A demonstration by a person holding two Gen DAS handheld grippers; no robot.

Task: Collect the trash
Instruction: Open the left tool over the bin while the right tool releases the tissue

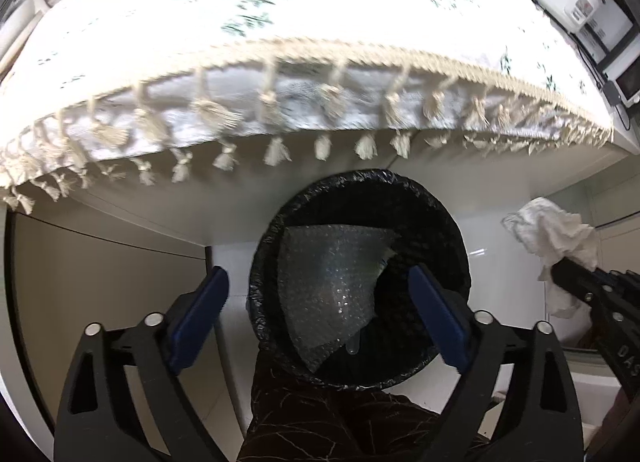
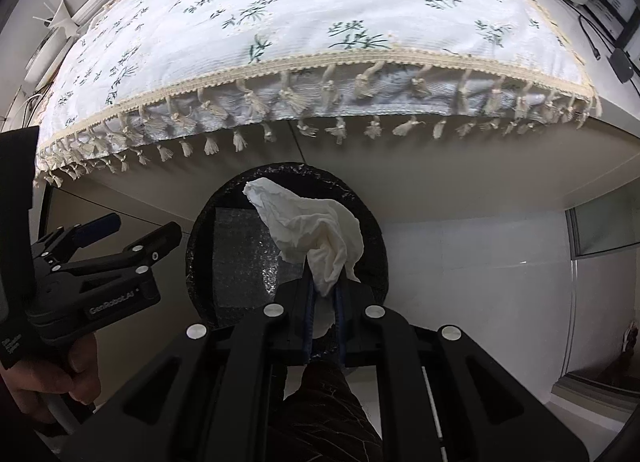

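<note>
I hold both tools pointing steeply down over the round bin lined with a crinkled black plastic bag (image 1: 360, 278), which stands on the pale floor just below the front edge of the desk with the white floral cloth and cream tassel fringe (image 2: 280, 42).

My left gripper (image 1: 320, 318) has its blue-padded fingers (image 1: 200, 314) spread wide with nothing between them. Directly beyond their tips, inside the bin, lies a sheet of clear bubble wrap (image 1: 332, 282), leaning against the liner; I judge that piece is already disposed of, which is why that hand hangs empty above the opening.

My right gripper (image 2: 324, 302) has its fingers pressed together, pinching the lower end of a crumpled white paper tissue (image 2: 316, 230). The rest of the tissue billows out past the fingertips, and from the right wrist view it hangs over the mouth of the bin, on the side away from the left tool. From the left wrist view the same tissue (image 1: 556, 238) sits off beside the bin's rim, so I cannot say it is squarely centred.

I judge the next step is to release the tissue once it clears the rim, since a light wad may drift or cling to a pad.
</note>
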